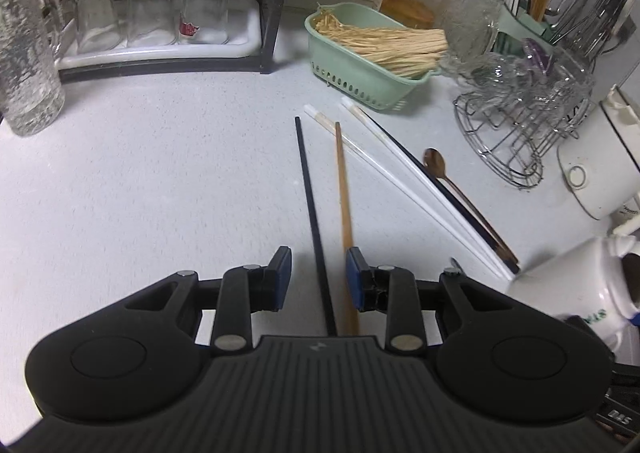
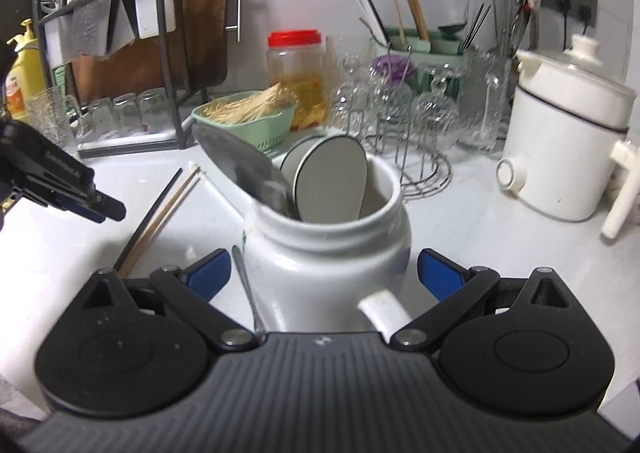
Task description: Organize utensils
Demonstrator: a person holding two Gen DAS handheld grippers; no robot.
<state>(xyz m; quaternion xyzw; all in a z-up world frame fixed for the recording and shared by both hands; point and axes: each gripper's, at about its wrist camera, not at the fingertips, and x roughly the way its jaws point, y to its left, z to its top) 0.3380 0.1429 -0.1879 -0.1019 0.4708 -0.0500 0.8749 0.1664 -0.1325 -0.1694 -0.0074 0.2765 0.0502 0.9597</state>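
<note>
In the left wrist view, we see the left gripper released, its jaws apart over the near ends of a black chopstick and a wooden chopstick at frame centre, the wooden one just beside the right pad. White chopsticks and a spoon lie right of centre on the bench. In the right wrist view, we see the right gripper spread wide around a white jar at lower centre, pads clear, utensils standing inside.

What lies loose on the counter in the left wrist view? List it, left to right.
black chopstick → wooden chopstick → thin white chopstick → thick white chopstick → spoon
</note>
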